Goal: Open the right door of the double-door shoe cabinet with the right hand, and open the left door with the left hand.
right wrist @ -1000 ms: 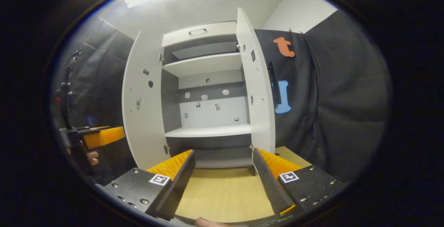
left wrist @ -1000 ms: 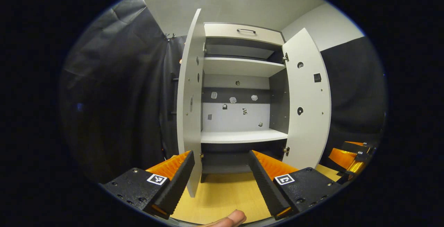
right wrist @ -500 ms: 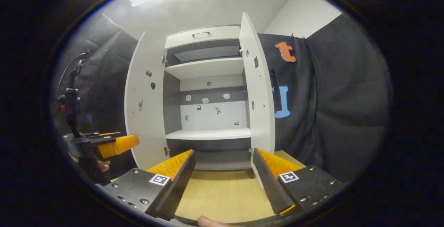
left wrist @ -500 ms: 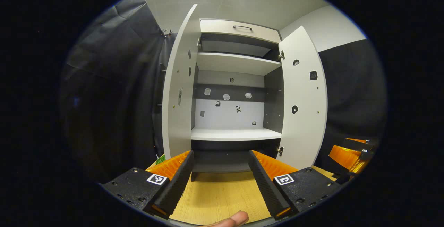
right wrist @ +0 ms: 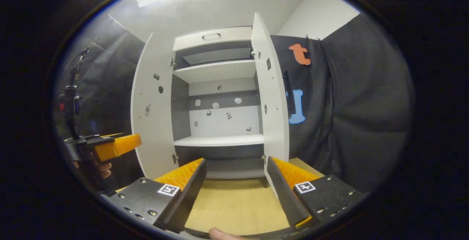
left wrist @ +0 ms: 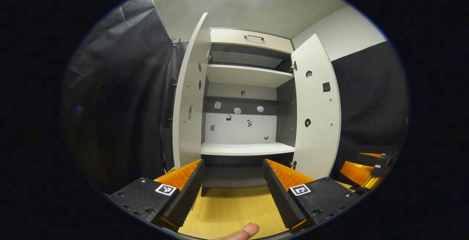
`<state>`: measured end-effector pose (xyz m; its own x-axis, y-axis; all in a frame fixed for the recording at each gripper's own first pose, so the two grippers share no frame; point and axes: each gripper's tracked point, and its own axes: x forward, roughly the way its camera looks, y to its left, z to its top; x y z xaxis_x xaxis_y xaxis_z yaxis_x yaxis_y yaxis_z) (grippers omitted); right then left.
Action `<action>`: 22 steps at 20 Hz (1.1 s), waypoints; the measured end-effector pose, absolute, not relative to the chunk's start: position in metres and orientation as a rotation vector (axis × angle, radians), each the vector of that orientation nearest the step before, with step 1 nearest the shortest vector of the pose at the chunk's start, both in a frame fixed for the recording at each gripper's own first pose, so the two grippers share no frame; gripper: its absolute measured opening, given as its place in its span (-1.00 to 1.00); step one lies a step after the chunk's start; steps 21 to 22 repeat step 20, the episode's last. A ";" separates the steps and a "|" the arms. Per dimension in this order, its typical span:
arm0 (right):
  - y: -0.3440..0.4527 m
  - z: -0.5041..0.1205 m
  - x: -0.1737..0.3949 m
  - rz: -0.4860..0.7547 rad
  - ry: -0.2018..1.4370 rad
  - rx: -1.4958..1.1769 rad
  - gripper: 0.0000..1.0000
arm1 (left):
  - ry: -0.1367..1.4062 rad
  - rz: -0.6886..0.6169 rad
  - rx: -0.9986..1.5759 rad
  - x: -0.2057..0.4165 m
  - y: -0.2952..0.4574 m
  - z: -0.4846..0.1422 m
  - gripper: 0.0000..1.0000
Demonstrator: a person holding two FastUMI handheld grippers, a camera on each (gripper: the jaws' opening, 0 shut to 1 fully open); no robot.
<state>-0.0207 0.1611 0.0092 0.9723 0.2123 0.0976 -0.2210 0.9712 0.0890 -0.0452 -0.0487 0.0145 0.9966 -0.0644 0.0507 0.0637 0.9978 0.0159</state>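
Both tongs, left and right, have black bodies dotted with screws, orange ribbed fingers faced with black toothed pads, and a square black-and-white marker on each finger's base.

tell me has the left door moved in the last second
Yes. In the left gripper view the left door has swung further open, away from the shelf: it showed nearly edge-on, now its inner face shows.

Shoe cabinet standing with both doors swung wide; right gripper hanging spread, gripping nothing.
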 end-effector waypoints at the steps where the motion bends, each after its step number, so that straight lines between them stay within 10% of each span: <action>1: 0.161 0.008 -0.020 0.216 -0.087 0.095 0.97 | -0.051 -0.069 0.013 -0.045 -0.050 0.014 0.93; 22: 0.162 0.017 -0.036 0.193 -0.143 0.107 0.89 | -0.040 -0.064 0.013 -0.049 -0.045 0.008 0.93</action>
